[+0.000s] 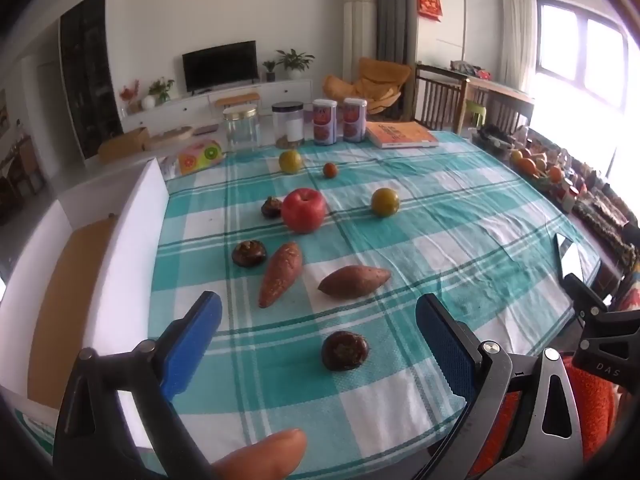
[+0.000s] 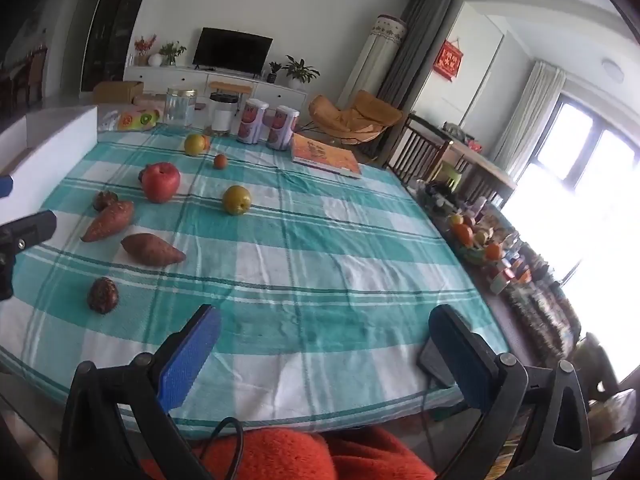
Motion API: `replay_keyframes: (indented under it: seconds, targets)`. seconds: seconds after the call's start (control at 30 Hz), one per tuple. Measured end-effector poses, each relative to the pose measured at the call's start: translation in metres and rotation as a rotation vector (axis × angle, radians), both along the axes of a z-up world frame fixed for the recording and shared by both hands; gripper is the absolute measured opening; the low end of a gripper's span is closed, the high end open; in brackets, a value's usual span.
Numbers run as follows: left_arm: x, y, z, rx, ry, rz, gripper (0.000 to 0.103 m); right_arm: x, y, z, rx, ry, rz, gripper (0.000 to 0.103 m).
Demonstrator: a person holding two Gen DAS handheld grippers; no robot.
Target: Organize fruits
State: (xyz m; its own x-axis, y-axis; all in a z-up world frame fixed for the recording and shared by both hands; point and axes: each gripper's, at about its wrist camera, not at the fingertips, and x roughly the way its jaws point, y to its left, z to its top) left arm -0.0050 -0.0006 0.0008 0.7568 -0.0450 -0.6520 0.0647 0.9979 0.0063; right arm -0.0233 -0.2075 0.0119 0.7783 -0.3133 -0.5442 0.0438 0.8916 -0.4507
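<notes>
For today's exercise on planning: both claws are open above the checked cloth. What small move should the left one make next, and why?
Probably lower the left claw onto the dark round fruit. It lies nearest, framed between the open fingers, apart from the two sweet potatoes behind it, and nothing is held yet.

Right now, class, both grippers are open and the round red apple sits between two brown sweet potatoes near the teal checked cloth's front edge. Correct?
Not quite. The round red apple sits farther back, beyond both brown sweet potatoes, beside a dark mangosteen, as the left wrist view shows.
</notes>
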Motion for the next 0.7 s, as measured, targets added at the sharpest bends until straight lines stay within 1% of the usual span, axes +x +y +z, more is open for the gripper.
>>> replay_keyframes:
  seconds: [0.03, 0.07, 0.1, 0.17, 0.23, 0.27, 0.37, 0.43, 0.5, 0.57, 0.7]
  targets:
    - [0.0, 0.0, 0.0, -0.003, -0.001, 0.002, 0.099, 0.0, -0.004, 0.004, -0.009, 0.006, -0.004, 0.103]
    - [0.001, 0.001, -0.001, -0.008, -0.001, 0.005, 0.099, 0.001, -0.003, 0.003, 0.002, 0.024, 0.001, 0.103]
    - [0.002, 0.001, -0.002, -0.013, 0.001, 0.007, 0.099, 0.002, -0.001, 0.005, 0.047, 0.048, 0.023, 0.103]
    - [0.003, 0.002, -0.003, -0.024, 0.01, 0.008, 0.099, 0.001, -0.003, 0.004, 0.186, 0.082, 0.08, 0.103]
    - [0.003, 0.0, -0.005, -0.029, 0.021, 0.003, 0.099, 0.003, 0.0, -0.006, 0.305, 0.104, 0.118, 0.103]
    - [0.003, 0.001, -0.007, -0.029, 0.023, -0.001, 0.099, 0.004, 0.001, -0.011, 0.351, 0.1, 0.129, 0.103]
    - [0.0, 0.0, -0.009, -0.024, 0.025, -0.007, 0.099, 0.003, 0.001, -0.03, 0.521, 0.035, 0.161, 0.103]
    - [-0.001, 0.002, -0.01, -0.025, 0.029, -0.006, 0.099, 0.003, 0.0, -0.043, 0.601, 0.007, 0.149, 0.103]
    - [-0.001, 0.003, -0.012, -0.027, 0.035, -0.004, 0.099, 0.004, 0.0, -0.054, 0.629, 0.002, 0.126, 0.103]
    - [-0.001, 0.005, -0.013, -0.029, 0.039, -0.001, 0.099, 0.005, 0.001, -0.063, 0.631, 0.008, 0.112, 0.103]
    - [0.001, 0.007, -0.018, -0.034, 0.052, 0.004, 0.099, 0.006, -0.002, -0.069, 0.619, 0.027, 0.094, 0.103]
